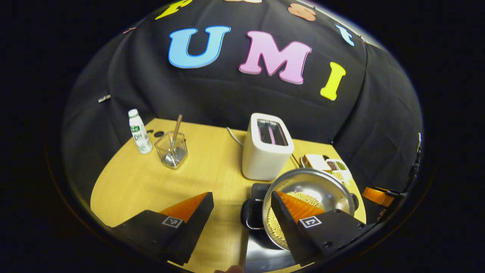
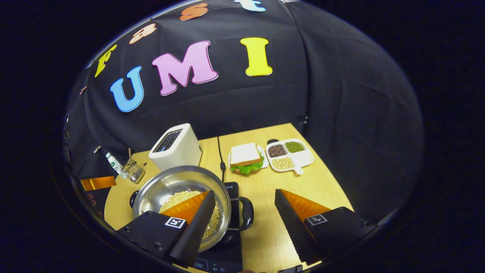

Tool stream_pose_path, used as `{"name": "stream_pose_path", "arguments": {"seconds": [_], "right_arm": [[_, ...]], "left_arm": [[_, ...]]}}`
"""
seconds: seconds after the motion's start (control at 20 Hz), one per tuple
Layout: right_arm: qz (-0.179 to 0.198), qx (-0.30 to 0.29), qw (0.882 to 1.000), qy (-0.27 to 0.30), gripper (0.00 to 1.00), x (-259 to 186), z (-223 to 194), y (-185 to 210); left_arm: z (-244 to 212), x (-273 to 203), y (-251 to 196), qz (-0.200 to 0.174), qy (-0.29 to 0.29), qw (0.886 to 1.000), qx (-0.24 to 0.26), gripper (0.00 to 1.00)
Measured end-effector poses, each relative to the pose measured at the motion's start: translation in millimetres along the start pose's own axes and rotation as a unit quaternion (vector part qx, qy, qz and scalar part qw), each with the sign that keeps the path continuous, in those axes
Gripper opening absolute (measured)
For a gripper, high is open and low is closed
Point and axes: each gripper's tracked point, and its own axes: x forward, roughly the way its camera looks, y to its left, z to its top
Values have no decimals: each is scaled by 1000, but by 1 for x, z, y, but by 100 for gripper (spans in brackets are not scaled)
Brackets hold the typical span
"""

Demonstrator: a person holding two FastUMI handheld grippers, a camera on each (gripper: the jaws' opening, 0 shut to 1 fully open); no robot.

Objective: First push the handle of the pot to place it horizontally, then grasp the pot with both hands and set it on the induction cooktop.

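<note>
Left gripper view showed the round steel pot of yellow beans resting on the black induction cooktop near the bench's front edge — both grippers' jaws spread, each straddling a black side handle.

The pot is shiny silver with black handles, holding pale yellow beans. The toaster is white, the counter light wood.

One pot, one toaster, one bottle.
</note>
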Motion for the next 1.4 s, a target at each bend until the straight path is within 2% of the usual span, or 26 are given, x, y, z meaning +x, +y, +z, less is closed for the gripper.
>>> {"name": "stream_pose_path", "arguments": {"seconds": [0.15,0.3,0.55,0.8,0.9,1.15,1.4], "right_arm": [[-6,4,997,-72,99,-42,49,12],[-10,2,990,-144,98,-90,89,23],[0,-21,977,-213,100,-161,113,46],[24,-36,967,-252,98,-221,129,73],[24,-46,966,-255,98,-237,123,74],[34,-63,964,-255,98,-268,90,76],[42,-56,970,-232,100,-279,55,69]], "left_arm": [[41,-48,7,4,-69,997,30,95],[67,-93,3,-2,-124,991,46,95],[97,-173,8,4,-204,978,50,95],[107,-246,24,32,-243,967,63,95],[104,-267,26,40,-251,965,65,93],[75,-305,39,62,-258,963,55,95],[28,-310,51,85,-238,966,55,95]]}}
